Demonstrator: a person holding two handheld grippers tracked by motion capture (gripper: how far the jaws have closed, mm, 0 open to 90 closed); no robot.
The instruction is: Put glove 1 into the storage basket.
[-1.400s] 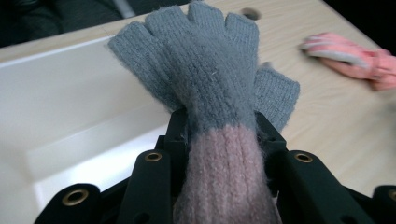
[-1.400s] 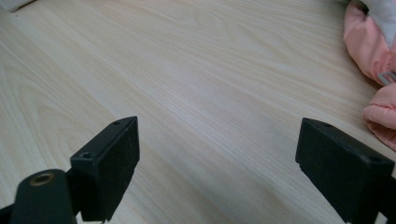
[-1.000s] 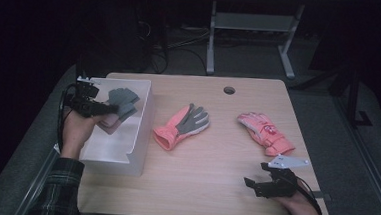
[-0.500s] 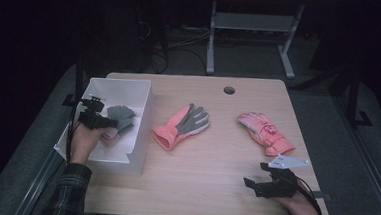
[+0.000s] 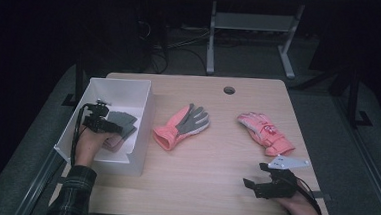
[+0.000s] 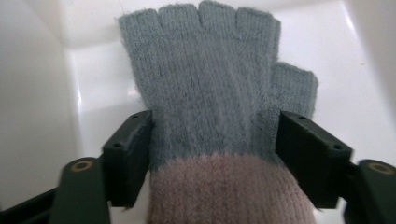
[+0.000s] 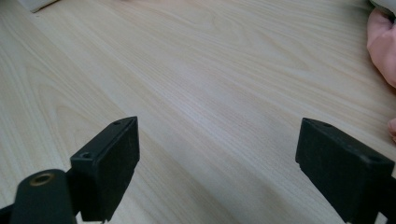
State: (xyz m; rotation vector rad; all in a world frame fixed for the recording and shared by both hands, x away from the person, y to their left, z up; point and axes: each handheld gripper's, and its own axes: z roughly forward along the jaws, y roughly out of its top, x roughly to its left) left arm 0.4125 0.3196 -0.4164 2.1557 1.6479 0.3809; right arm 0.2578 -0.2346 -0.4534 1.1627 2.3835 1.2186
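Down inside the white bin [image 5: 120, 83], at the left end of the wooden table [image 5: 213, 189], with the left gripper [image 5: 108, 126], held by a hand reaching over the near wall. Clamped there across a grey fingerless glove [image 5: 122, 118], with one black jaw pressing on each side edge of it. In the left gripper view, closed on the knitted glove [image 6: 210, 84] just above the change from grey wool to the dull pink cuff, between the two sides of the left gripper [image 6: 215, 140]. Lying flat and low in the bin, short finger ends toward the far wall, thumb stub out to the right in that view, white floor of the bin around it. Low over the near right part of the table with the right gripper [image 5: 253, 174], jaws spread wide and holding nothing. Between the two sides of the right gripper [image 7: 217, 154], bare wood grain. On the table outside the bin, near the middle, a pink and grey glove [image 5: 182, 124]; farther right, well apart from it, a pink glove [image 5: 263, 133], near the right gripper but not touching it. At the right border of the right gripper view, a small part of pink cloth, too little to tell more.
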